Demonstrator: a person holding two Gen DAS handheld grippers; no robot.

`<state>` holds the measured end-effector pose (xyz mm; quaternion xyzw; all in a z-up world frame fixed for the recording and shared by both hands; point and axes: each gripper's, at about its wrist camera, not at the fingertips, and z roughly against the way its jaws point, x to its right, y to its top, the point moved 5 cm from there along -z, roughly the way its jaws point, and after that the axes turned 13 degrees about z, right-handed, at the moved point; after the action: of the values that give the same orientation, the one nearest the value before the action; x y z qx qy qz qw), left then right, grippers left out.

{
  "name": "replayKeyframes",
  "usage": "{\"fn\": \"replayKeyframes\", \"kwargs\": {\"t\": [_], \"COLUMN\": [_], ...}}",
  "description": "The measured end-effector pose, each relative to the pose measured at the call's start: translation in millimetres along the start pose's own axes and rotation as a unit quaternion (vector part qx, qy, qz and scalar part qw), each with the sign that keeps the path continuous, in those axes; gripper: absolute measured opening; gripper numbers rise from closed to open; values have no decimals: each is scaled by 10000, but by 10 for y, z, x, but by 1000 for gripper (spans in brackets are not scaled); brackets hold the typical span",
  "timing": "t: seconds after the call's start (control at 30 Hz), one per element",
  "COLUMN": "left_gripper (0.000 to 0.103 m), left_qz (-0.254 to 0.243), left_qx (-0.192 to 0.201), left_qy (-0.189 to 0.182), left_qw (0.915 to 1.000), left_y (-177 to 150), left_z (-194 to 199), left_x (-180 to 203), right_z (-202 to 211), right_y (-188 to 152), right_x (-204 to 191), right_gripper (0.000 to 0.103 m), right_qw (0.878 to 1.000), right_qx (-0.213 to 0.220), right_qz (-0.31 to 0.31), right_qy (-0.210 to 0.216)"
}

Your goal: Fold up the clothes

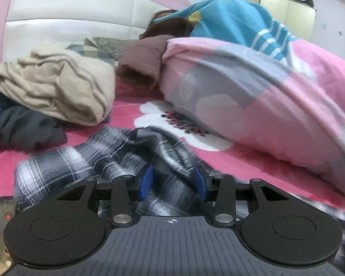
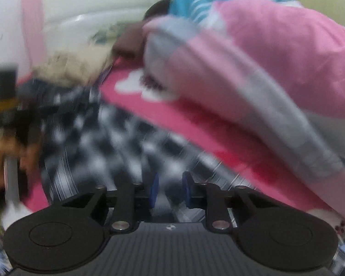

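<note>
Lying rumpled on the pink floral bed sheet (image 1: 131, 154), the black-and-white plaid flannel shirt (image 1: 117, 158) sat right at both claws. The left claw (image 1: 173, 182) had its blue pads apart with plaid bunched between them, not pinched. The right claw (image 2: 170, 191) was narrower; blur hid whether it gripped. The cloth looked light, soft and floppy, likely to sag, so a seam or hem edge would serve best. A beige folded garment (image 1: 57, 92) lay at ten o'clock. No writing was legible.
</note>
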<state>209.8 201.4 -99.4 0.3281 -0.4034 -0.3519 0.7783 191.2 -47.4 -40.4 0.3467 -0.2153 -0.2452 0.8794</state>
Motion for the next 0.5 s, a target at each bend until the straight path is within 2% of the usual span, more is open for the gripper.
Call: {"fn": "replayKeyframes", "kwargs": {"t": [0.2, 0.27, 0.33, 0.5], "left_gripper": [40, 40, 40, 40], "left_qz": [159, 170, 181, 208], "left_qx": [-23, -21, -19, -14], "left_qy": [-55, -65, -74, -99], "left_qw": [9999, 9998, 9998, 9997], "left_y": [-15, -18, -20, -26], "left_z": [-51, -55, -59, -68], "left_x": [-72, -74, -76, -82], "right_z": [-209, -117, -85, -229], "right_y": [-241, -223, -231, -357], "right_x": [-265, -286, -315, -398], "right_gripper": [23, 23, 23, 23], "right_qw": [9980, 9990, 9989, 9960], "right_qx": [-302, -124, -128, -539], "right_qz": [545, 409, 432, 705], "right_qy": [108, 145, 96, 30]}}
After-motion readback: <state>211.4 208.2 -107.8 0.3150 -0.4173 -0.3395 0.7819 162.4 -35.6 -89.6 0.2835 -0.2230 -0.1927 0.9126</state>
